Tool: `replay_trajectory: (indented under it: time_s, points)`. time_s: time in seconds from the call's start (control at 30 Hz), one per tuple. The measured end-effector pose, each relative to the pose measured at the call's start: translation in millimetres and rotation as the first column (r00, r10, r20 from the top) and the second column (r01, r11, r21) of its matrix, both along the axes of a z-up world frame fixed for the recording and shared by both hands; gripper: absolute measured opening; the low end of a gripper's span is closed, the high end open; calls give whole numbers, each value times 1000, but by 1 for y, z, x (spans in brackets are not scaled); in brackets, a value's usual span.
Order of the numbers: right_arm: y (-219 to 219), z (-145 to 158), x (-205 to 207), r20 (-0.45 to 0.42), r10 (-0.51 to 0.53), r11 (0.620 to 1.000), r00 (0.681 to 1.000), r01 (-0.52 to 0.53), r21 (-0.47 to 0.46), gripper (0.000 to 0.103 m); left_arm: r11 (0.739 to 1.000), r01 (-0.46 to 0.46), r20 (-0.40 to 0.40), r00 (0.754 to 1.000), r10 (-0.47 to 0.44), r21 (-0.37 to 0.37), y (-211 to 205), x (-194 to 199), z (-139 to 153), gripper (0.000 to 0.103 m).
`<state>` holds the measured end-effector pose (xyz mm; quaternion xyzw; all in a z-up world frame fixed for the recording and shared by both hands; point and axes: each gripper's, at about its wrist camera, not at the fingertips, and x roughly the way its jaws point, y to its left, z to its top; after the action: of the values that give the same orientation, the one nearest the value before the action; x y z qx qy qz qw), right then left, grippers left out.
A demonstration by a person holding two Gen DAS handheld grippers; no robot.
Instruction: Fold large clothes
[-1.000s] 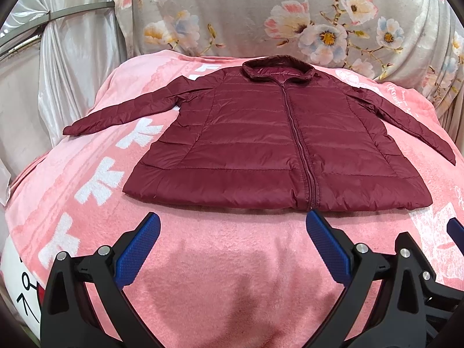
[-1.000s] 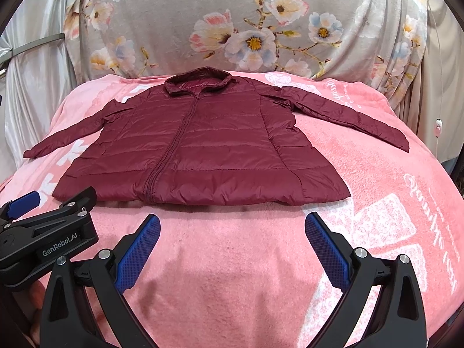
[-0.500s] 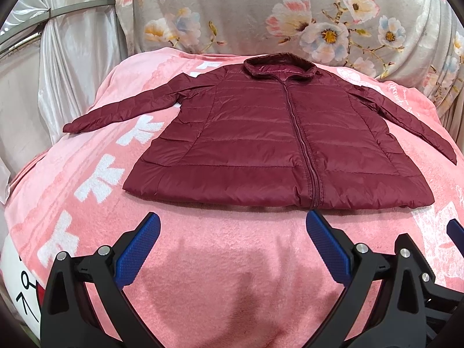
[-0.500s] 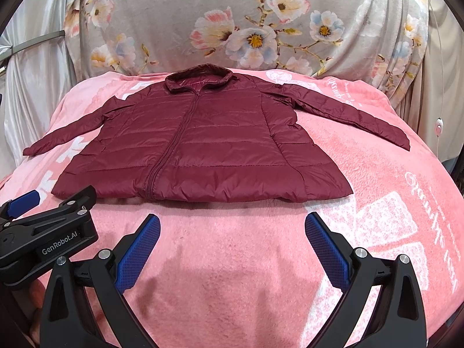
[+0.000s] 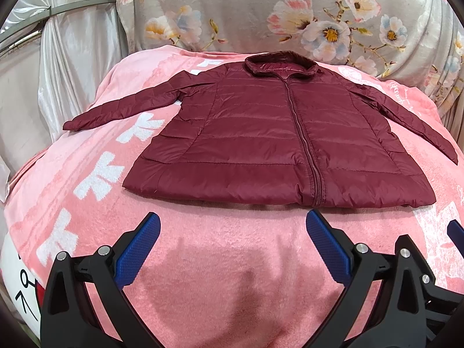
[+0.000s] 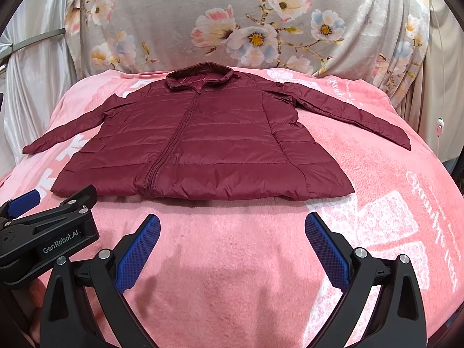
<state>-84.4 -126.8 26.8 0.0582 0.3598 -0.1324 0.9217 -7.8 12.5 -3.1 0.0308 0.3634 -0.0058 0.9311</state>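
Note:
A maroon quilted puffer jacket [image 5: 269,133] lies flat and zipped on a pink blanket, collar away from me, both sleeves spread out to the sides. It also shows in the right wrist view [image 6: 203,142]. My left gripper [image 5: 232,232] is open and empty, hovering over the blanket just short of the jacket's hem. My right gripper [image 6: 232,232] is open and empty too, just short of the hem. The left gripper's body [image 6: 49,232] shows at the left of the right wrist view.
The pink blanket [image 5: 220,275] covers a rounded bed or table. A floral grey drape [image 5: 261,8] hangs behind it. Silvery curtains and a metal bar [image 5: 58,8] stand at the left. A white cord with a switch [image 6: 440,126] hangs at the right.
Both grippers have drifted slightly; the jacket sits a little lower in each view. The jacket itself has not moved and both grippers stay open.

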Motion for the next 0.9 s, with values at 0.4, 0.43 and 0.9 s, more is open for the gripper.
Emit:
replay_trajectory:
  time_s: [0.4, 0.43, 0.9]
  points:
    - [0, 1, 1, -3, -1, 1000, 1000, 1, -2, 98, 1000, 0, -3, 1000, 0, 0, -1, 0, 0, 98]
    - [0, 1, 1, -3, 0, 1000, 1000, 0, -2, 98, 1000, -1, -3, 1000, 1, 0, -1, 0, 0, 98]
    - [1, -1, 1, -5, 1, 1000, 1000, -1, -1, 98, 1000, 0, -3, 1000, 0, 0, -1, 0, 0, 98]
